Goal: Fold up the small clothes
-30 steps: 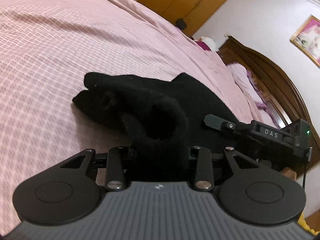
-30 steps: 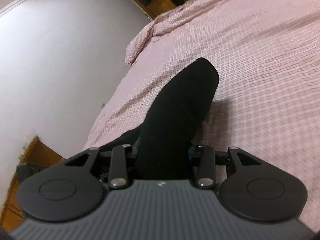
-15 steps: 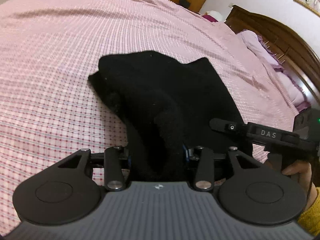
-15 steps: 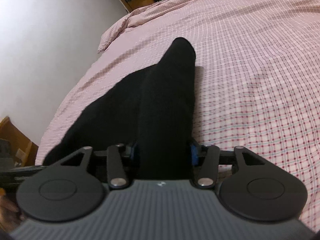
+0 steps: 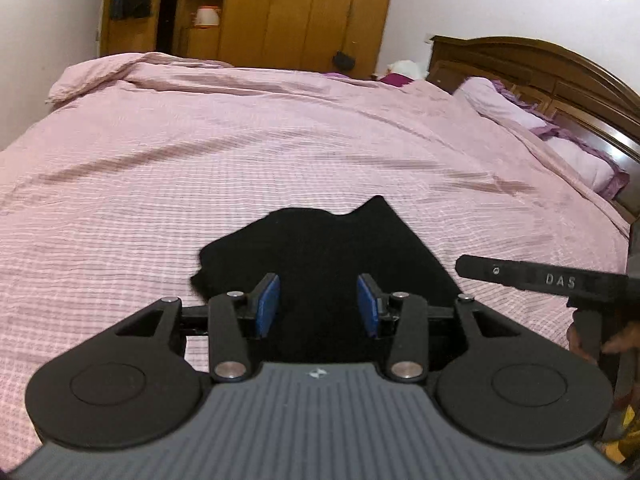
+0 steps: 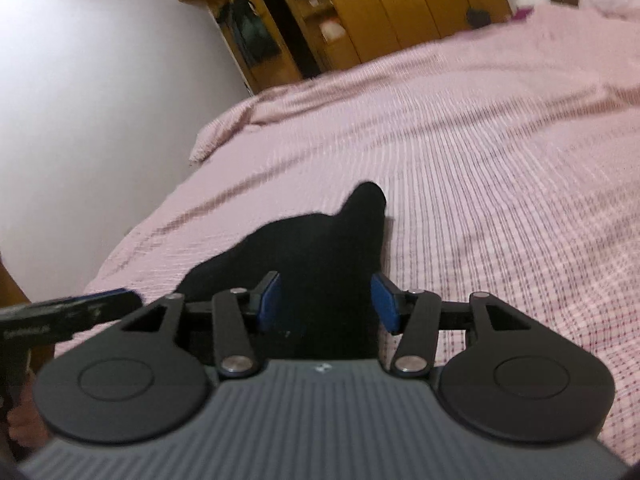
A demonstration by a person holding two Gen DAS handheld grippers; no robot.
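Note:
A small black garment lies flat on the pink checked bedspread, just ahead of both grippers. My left gripper is open, its blue pads apart over the garment's near edge. My right gripper is open too, blue pads apart above the same black garment, whose pointed end lies further out. The right gripper shows at the right edge of the left wrist view. The left gripper shows blurred at the left edge of the right wrist view.
A dark wooden headboard and lilac pillows lie at the right. A wooden wardrobe stands beyond the bed's far side. The bed's left edge meets a white wall.
Both grippers have opened and let go of the black garment, which now lies flat on the bed. Both cameras have tilted up and drawn back.

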